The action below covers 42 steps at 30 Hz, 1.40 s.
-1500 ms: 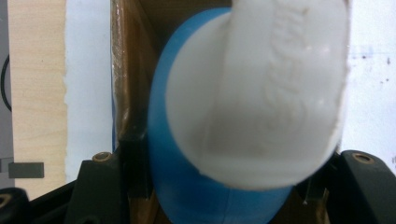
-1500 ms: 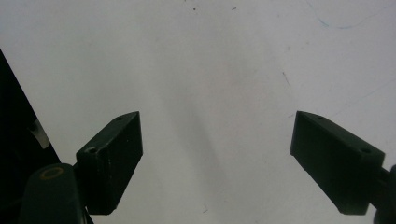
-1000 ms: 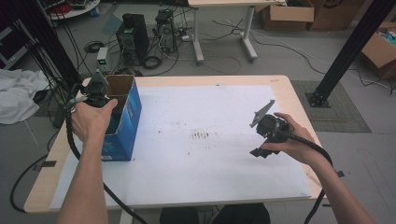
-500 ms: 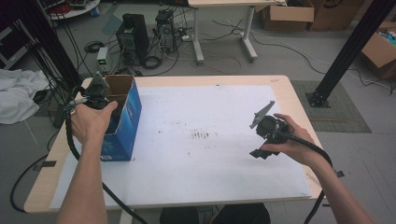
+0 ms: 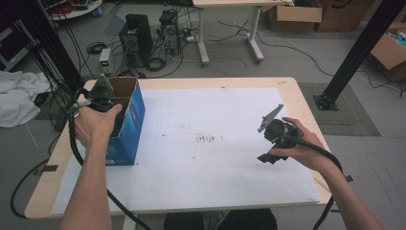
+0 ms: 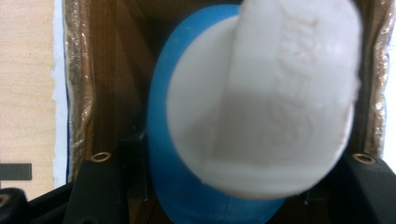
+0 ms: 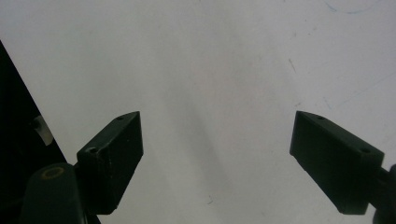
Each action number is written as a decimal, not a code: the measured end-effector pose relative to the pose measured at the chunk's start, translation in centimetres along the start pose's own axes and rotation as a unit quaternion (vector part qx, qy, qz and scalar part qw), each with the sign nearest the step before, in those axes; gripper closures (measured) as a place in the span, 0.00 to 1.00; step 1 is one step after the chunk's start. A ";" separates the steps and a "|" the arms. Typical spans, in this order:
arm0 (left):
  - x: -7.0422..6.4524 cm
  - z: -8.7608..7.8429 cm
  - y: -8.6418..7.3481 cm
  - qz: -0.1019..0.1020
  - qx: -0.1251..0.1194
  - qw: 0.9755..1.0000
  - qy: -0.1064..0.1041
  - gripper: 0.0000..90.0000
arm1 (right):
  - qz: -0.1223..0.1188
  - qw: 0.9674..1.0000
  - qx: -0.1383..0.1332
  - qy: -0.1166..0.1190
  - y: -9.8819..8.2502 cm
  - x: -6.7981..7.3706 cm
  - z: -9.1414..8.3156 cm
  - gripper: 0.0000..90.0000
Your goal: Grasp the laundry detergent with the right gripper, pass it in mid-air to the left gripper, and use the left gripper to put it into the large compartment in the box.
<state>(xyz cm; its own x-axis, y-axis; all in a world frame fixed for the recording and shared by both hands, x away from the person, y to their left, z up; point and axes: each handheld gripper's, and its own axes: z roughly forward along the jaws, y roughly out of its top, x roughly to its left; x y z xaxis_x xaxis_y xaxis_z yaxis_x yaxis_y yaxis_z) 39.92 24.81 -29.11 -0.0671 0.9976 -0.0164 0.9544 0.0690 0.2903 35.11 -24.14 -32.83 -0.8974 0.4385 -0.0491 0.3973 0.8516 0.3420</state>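
A blue and white bottle [image 6: 243, 116] is seen close up, its white cap [image 6: 289, 93] toward one o'clock and blurred. It is framed by the brown inner walls of a cardboard box [image 6: 107, 74]. Black jaws flank it at seven and five o'clock. Pale wooden tabletop [image 6: 25, 84] is seen at nine o'clock.

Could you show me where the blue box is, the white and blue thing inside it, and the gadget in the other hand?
blue box [image 5: 130, 125], high view, its blue side wall.
white and blue thing [image 6: 261, 116], left gripper view, its white part.
right gripper [image 7: 215, 154], right gripper view, midway between its open jaws.
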 end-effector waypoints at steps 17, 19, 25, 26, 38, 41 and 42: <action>0.1 -0.1 -0.1 0.000 -0.003 1.000 -0.002 0.38 | 0.000 1.000 0.002 0.000 0.0 -0.1 0.2 0.19; 0.0 -0.2 -0.1 0.000 -0.004 1.000 0.000 0.37 | -0.001 1.000 0.002 0.000 0.0 -0.1 0.2 0.19; 0.0 -0.5 0.0 0.002 -0.007 1.000 0.001 0.36 | -0.001 1.000 0.002 0.000 0.0 0.0 0.2 0.19; 0.0 -0.6 0.0 0.002 -0.008 1.000 0.001 0.35 | -0.001 1.000 0.001 0.000 0.0 0.0 0.2 0.19; -0.2 -1.9 0.3 0.007 -0.020 1.000 0.009 0.31 | 0.004 1.000 0.005 0.000 -0.1 0.0 0.2 0.19; -0.2 -2.4 0.5 0.009 -0.023 1.000 0.011 0.29 | 0.001 1.000 0.004 0.000 -0.1 0.0 0.3 0.19; -0.3 -2.6 0.5 0.010 -0.024 1.000 0.013 0.29 | 0.001 1.000 0.004 0.000 -0.1 0.0 0.3 0.19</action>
<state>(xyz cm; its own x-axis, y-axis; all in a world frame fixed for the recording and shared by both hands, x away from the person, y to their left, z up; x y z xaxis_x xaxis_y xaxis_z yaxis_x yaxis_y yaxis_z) 39.68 24.54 -26.51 -0.0558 0.9983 0.0147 0.9407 0.0476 0.3358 35.14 -24.13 -33.11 -0.8964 0.4408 -0.0475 0.4014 0.8525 0.3348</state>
